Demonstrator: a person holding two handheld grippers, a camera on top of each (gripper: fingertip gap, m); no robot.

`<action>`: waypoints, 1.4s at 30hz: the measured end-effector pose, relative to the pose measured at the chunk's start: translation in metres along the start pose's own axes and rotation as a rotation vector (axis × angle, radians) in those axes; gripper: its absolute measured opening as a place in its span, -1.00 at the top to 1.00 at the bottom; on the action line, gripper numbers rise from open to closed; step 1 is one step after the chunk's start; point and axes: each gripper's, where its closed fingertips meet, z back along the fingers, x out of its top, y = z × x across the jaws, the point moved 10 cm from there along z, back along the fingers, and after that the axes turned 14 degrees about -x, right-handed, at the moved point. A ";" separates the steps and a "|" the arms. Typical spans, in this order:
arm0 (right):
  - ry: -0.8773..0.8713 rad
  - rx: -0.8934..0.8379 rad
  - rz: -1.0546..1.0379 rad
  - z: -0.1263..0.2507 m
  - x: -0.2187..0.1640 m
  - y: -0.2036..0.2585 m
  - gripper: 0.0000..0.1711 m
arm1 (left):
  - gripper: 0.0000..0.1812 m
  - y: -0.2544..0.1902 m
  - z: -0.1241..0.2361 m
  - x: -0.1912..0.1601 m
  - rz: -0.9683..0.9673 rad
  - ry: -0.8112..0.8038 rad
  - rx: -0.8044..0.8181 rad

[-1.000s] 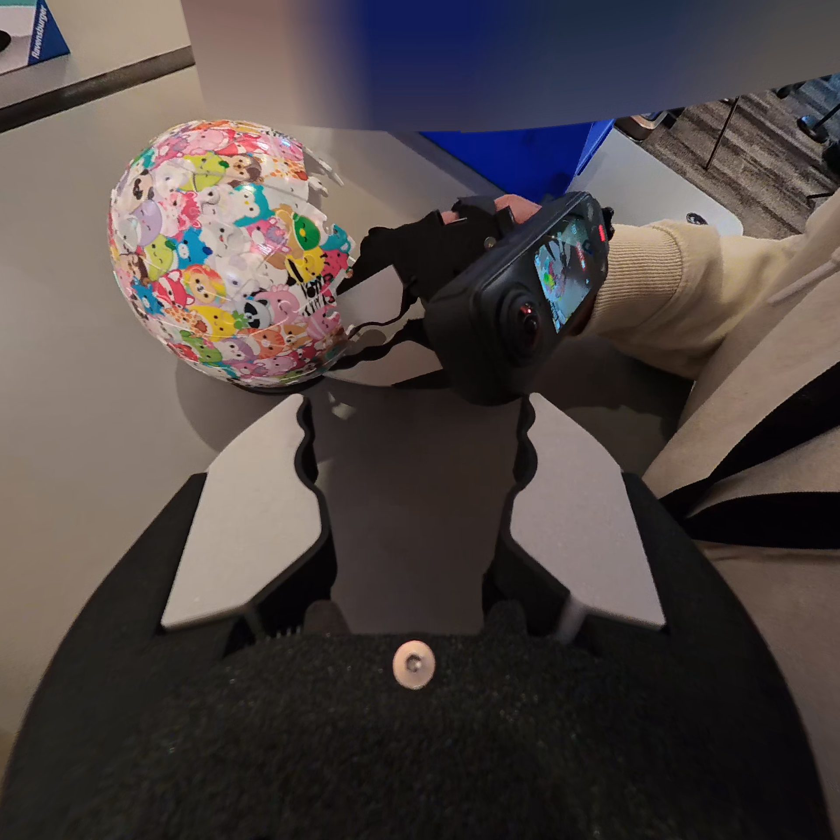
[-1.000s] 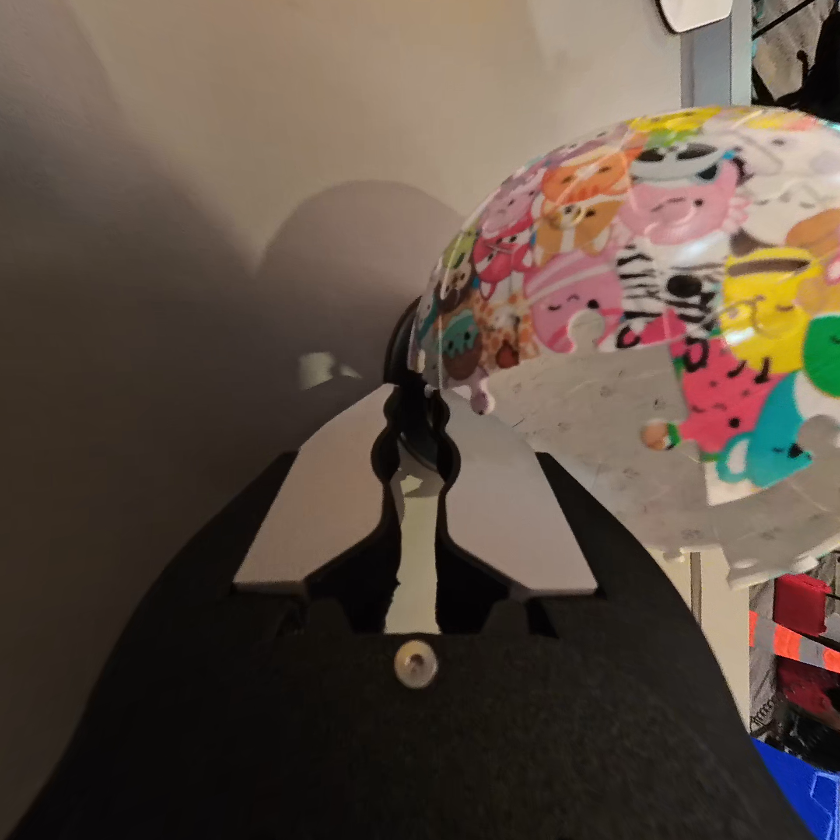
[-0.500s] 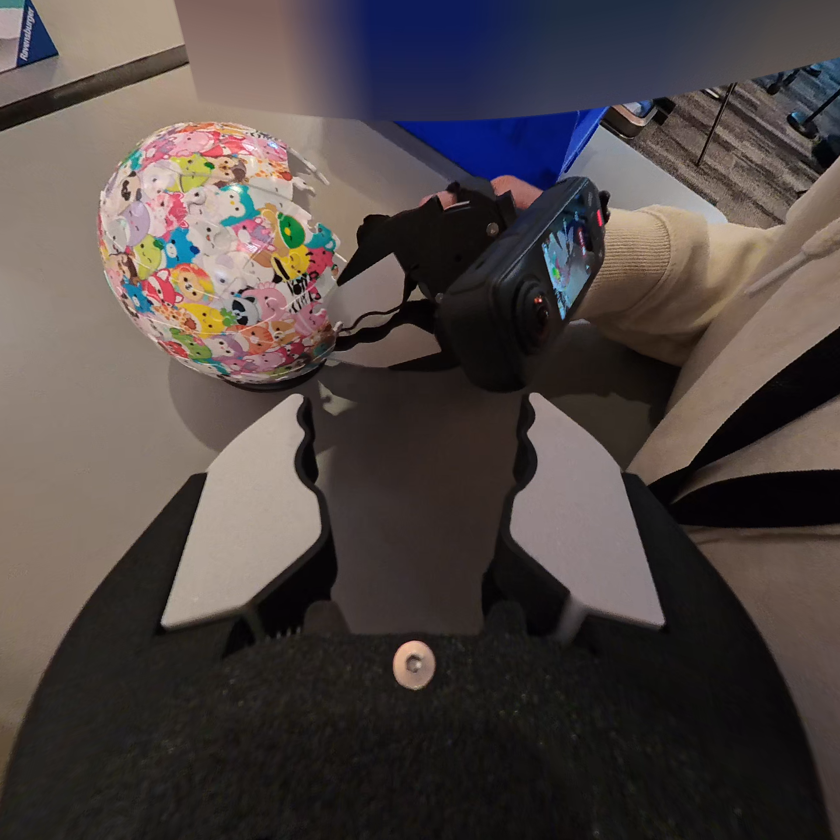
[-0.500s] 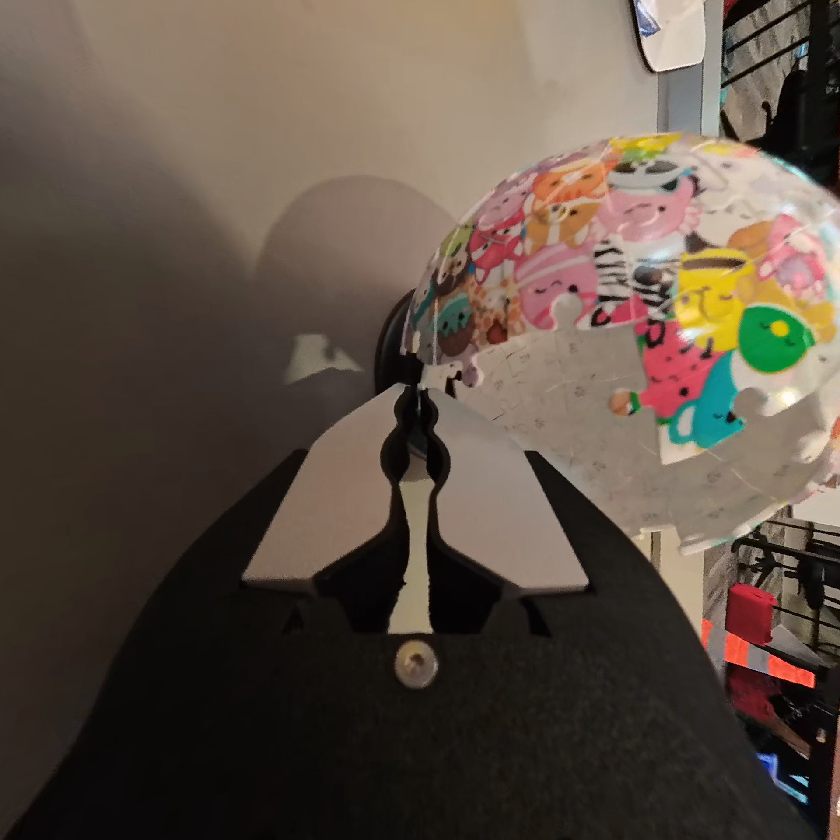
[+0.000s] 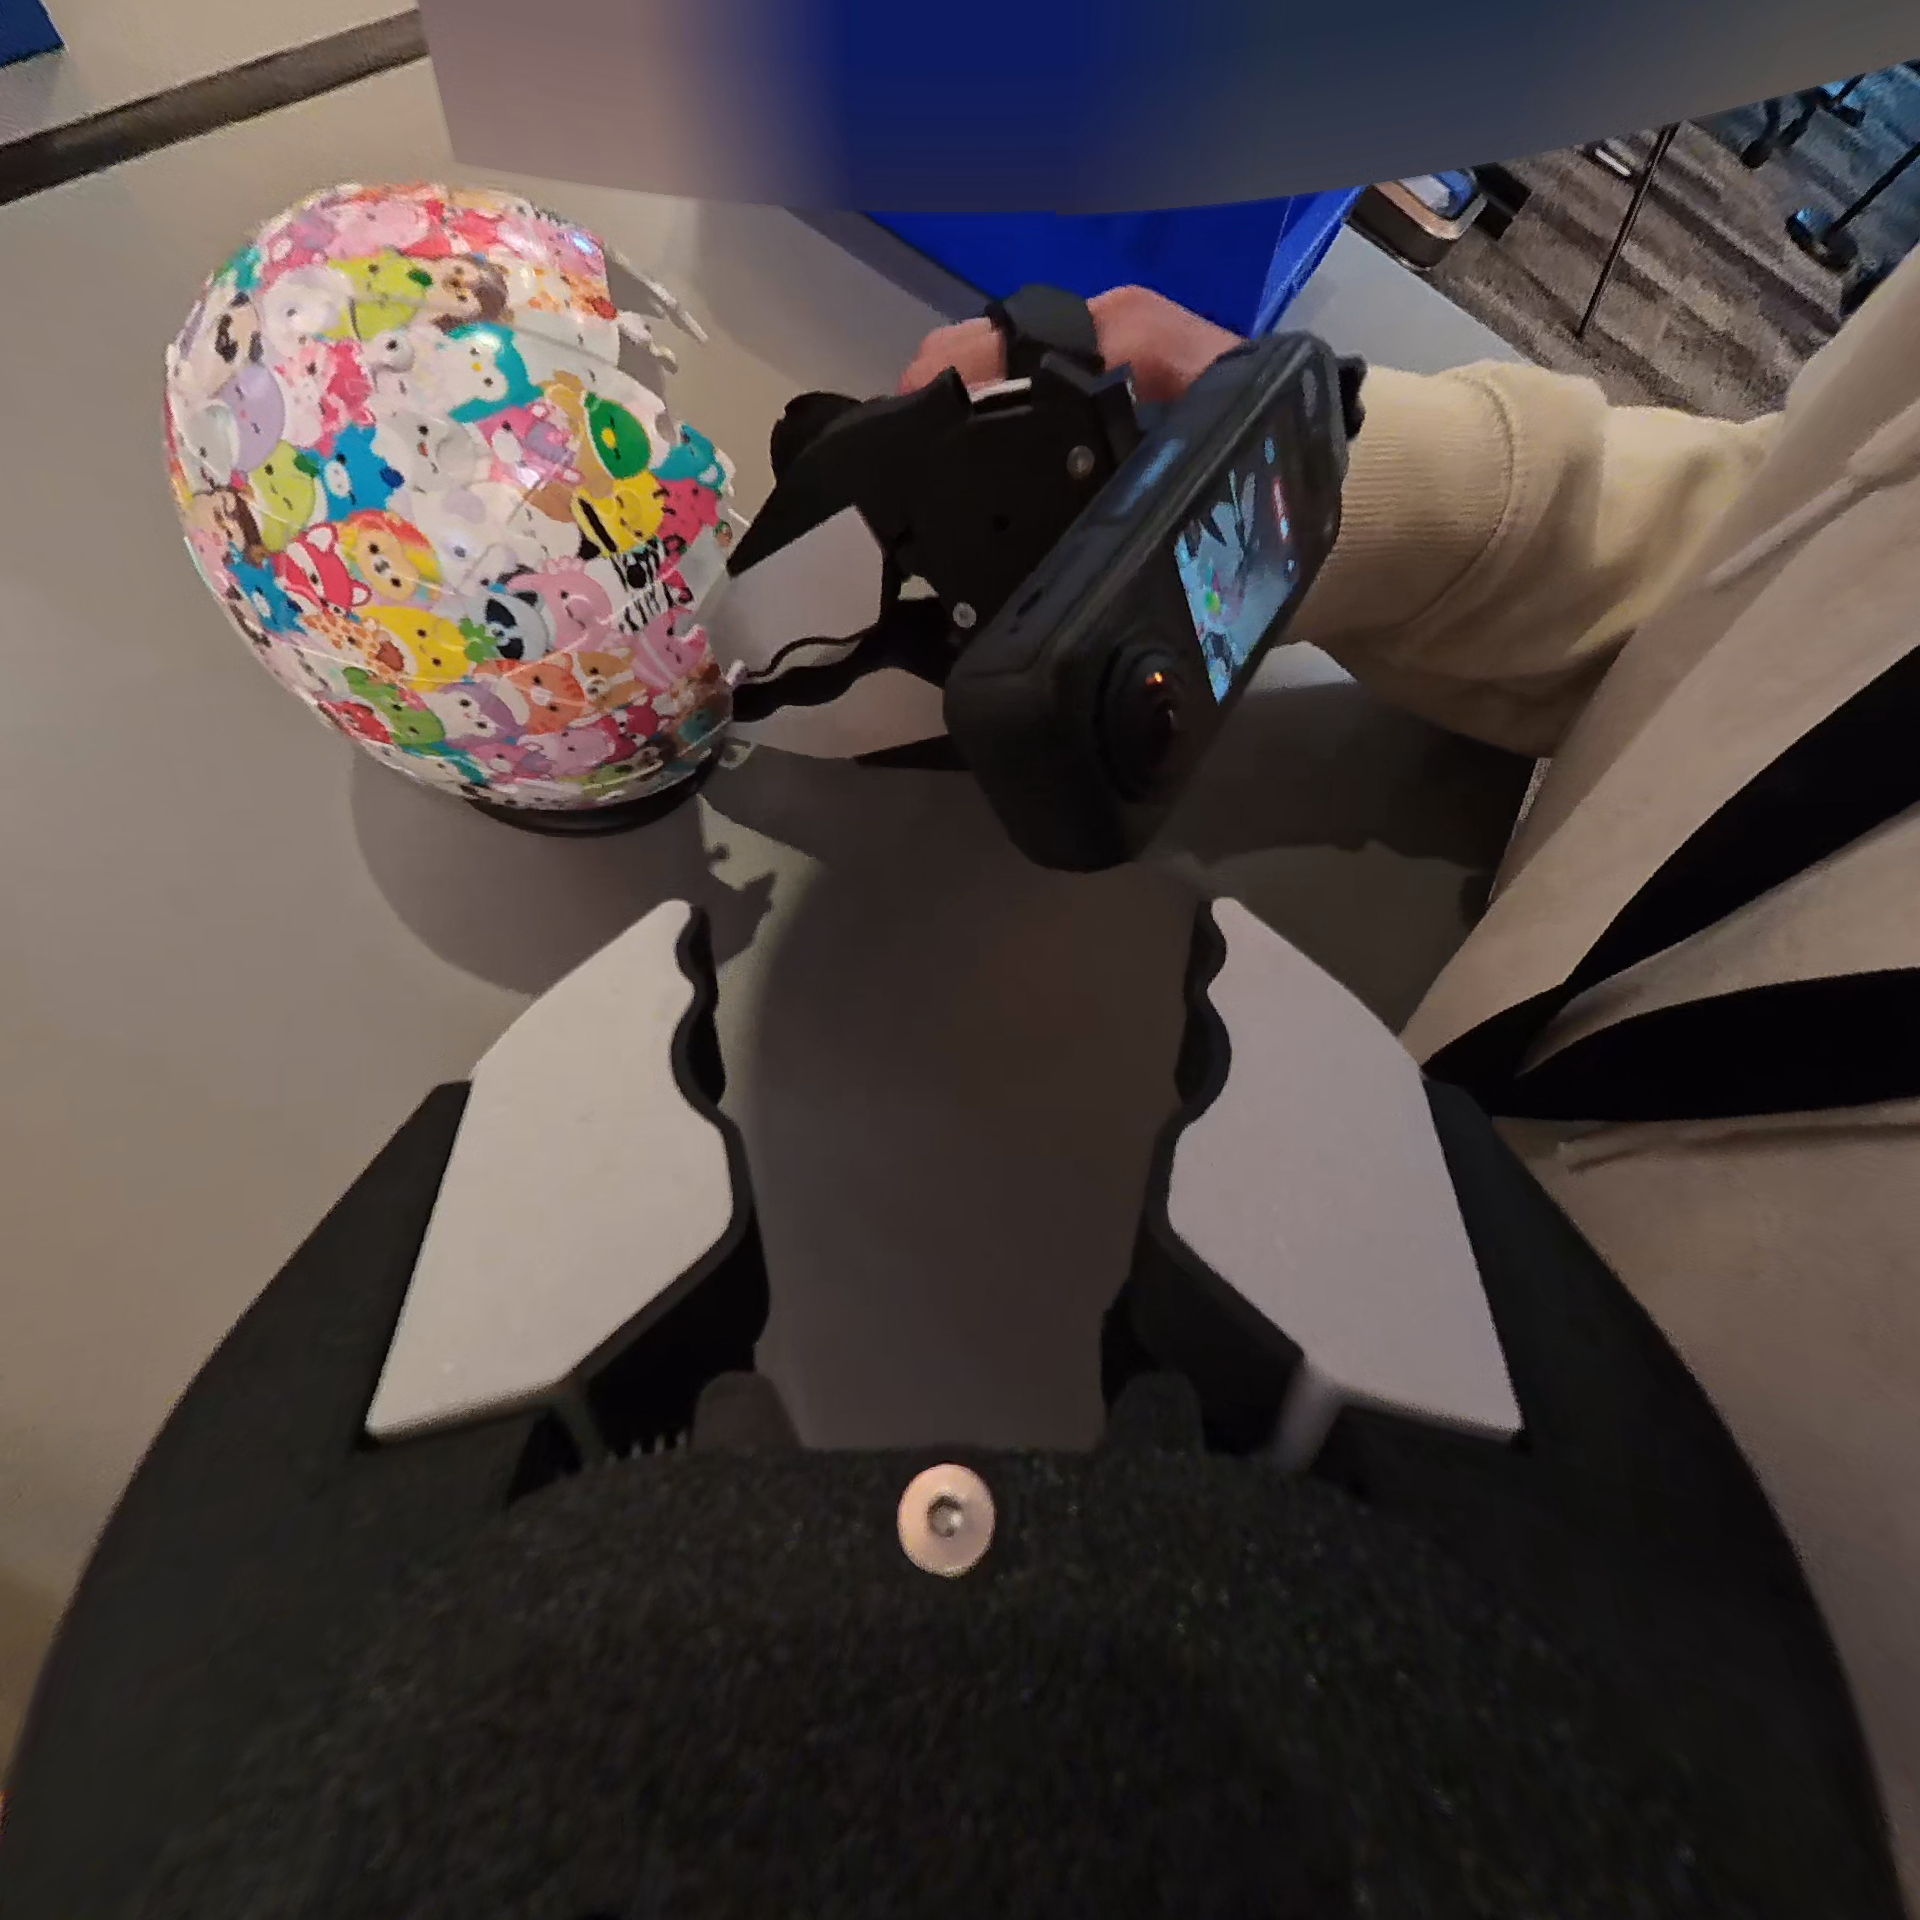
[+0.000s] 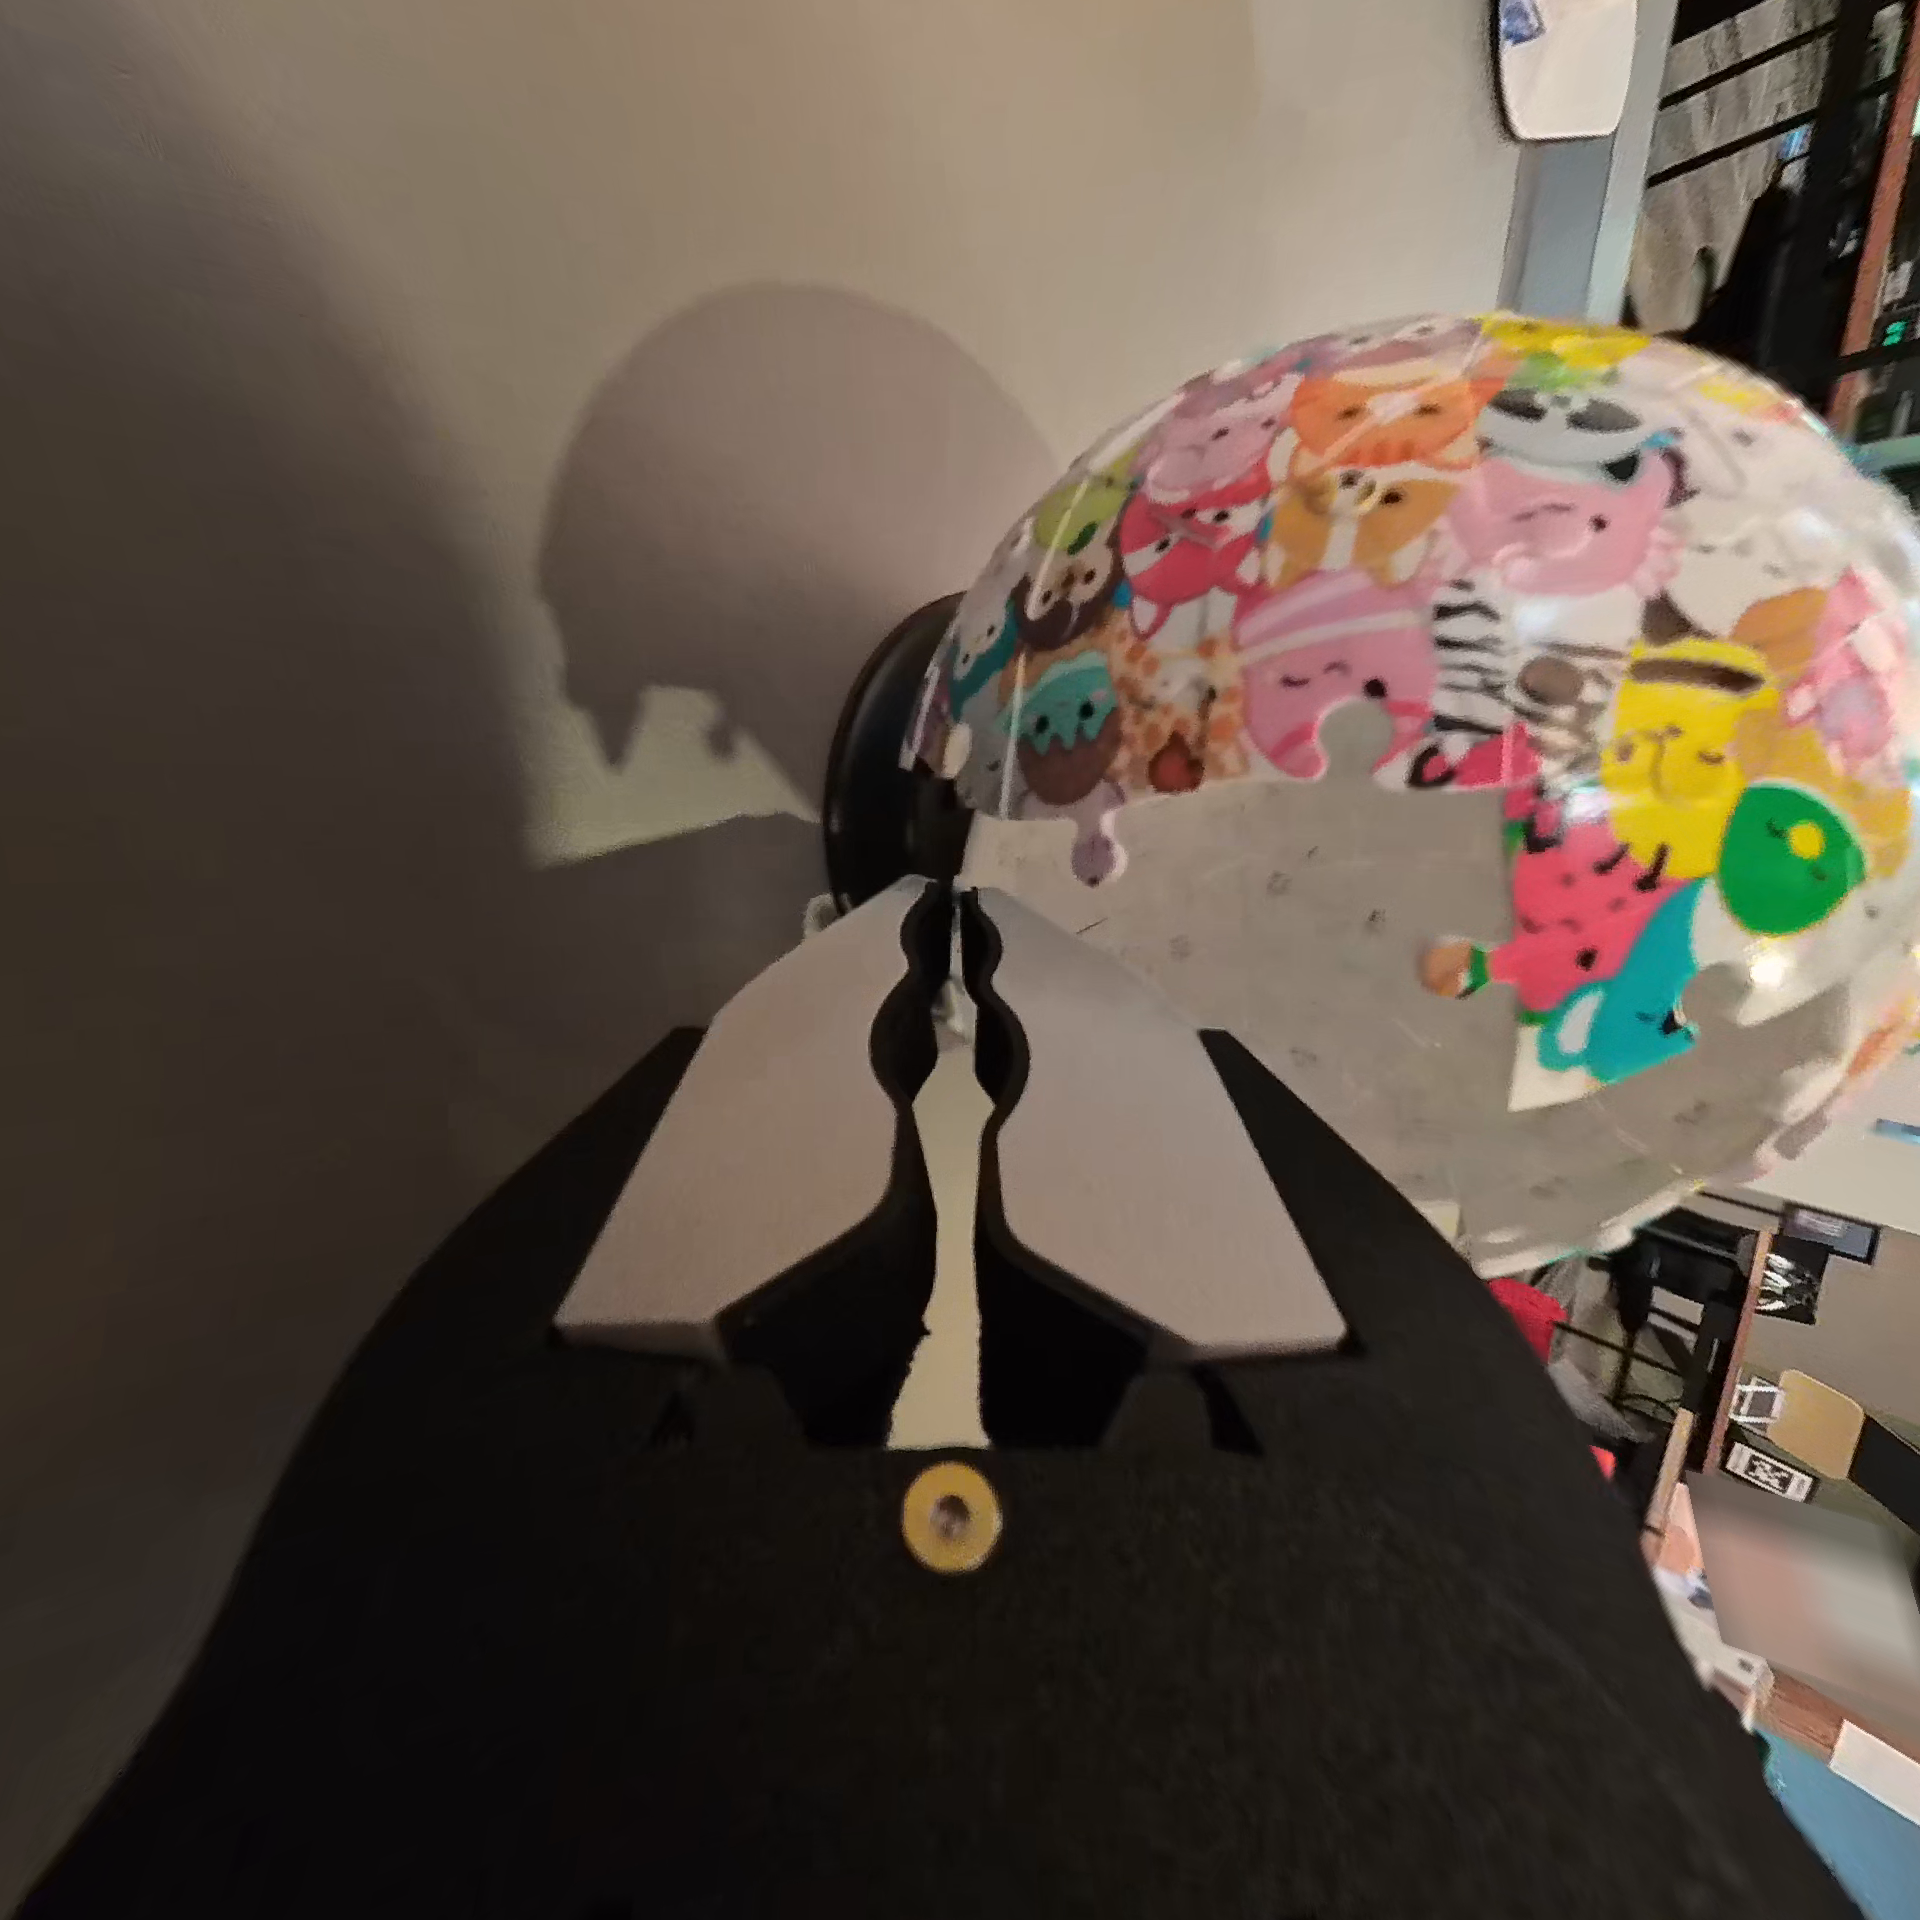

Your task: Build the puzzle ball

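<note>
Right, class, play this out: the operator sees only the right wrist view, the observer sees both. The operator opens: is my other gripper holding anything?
Observer: No. The left gripper has its jaws wide open with nothing between them, above the grey table.
Operator: Is it touching the ball?
Observer: No. The puzzle ball stands apart from it, ahead and to its left.
Operator: Is the ball's upper side finished?
Observer: No. A jagged unfinished edge shows on the upper side, which your view cuts off.
</note>
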 end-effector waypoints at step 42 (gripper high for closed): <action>0.139 0.073 0.010 -0.002 0.014 -0.002 0.87 | 0.05 -0.005 0.021 -0.009 0.009 -0.025 0.026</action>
